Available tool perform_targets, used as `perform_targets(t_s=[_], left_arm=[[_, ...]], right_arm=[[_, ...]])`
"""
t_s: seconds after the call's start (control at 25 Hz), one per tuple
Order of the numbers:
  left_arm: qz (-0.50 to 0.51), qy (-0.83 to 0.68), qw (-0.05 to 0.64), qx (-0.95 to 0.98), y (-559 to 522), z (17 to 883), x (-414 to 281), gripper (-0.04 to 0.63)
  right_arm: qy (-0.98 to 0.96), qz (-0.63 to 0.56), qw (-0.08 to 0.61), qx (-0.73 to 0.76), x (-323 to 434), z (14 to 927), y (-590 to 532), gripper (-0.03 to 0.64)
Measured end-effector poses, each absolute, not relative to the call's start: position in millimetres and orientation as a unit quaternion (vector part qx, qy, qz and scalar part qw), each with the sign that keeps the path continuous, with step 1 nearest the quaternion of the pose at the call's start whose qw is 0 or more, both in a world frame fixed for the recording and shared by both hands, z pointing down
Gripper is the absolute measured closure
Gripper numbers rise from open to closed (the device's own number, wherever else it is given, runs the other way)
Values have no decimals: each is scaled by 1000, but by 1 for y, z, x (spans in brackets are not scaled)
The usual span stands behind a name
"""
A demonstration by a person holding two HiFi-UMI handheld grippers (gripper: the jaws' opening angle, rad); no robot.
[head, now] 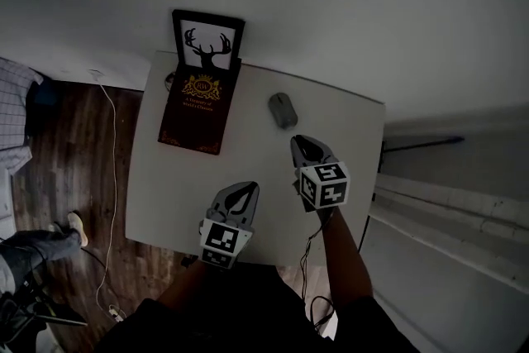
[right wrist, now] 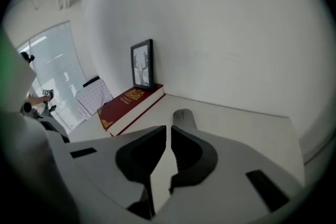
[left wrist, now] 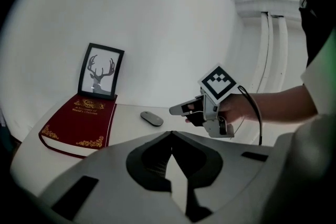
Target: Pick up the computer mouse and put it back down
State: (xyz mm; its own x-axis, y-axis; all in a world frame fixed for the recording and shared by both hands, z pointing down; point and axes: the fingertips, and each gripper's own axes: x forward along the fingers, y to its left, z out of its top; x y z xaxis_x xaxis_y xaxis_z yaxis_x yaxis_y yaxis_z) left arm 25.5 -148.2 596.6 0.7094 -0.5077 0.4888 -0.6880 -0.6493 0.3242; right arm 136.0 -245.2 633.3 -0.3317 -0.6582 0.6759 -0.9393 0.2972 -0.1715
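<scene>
The grey computer mouse [head: 282, 110] lies on the white table [head: 248, 161], towards the back right, with nothing touching it. My right gripper [head: 299, 142] hovers just short of the mouse, jaws shut and empty. In the right gripper view the mouse [right wrist: 182, 117] shows directly beyond the right gripper's [right wrist: 169, 127] tips. My left gripper [head: 246, 188] is lower and nearer the table's front edge, also shut with nothing held. From the left gripper view, the mouse [left wrist: 151, 118] sits ahead of the left gripper [left wrist: 170, 134], and the right gripper [left wrist: 174, 110] points at it from the right.
A dark red book [head: 198, 107] lies at the back left of the table, with a framed deer picture [head: 207, 41] leaning on the wall behind it. A white cable [head: 111, 178] and a person's shoe [head: 74, 225] are on the wooden floor to the left.
</scene>
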Motion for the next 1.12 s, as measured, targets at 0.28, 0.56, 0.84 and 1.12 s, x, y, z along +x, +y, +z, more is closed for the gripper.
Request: perform_targets(t_s=[0.28,0.56,0.84,1.12], left_arm=[[185,-327,272,886,-151,613,29,594],[179,-334,287,880,-169,616,35,594],[173,-335,293,879,-184,622,37,594],[172,-344,295,875,-223,641,49,594]], right_arm=[[-738,361,250,513,153,678,-268,448],[-721,419,229,502,161,696,-296,425],[-710,455,243,479,163,717,-308,405],[-702,506,194,462,158,717,-315,387]])
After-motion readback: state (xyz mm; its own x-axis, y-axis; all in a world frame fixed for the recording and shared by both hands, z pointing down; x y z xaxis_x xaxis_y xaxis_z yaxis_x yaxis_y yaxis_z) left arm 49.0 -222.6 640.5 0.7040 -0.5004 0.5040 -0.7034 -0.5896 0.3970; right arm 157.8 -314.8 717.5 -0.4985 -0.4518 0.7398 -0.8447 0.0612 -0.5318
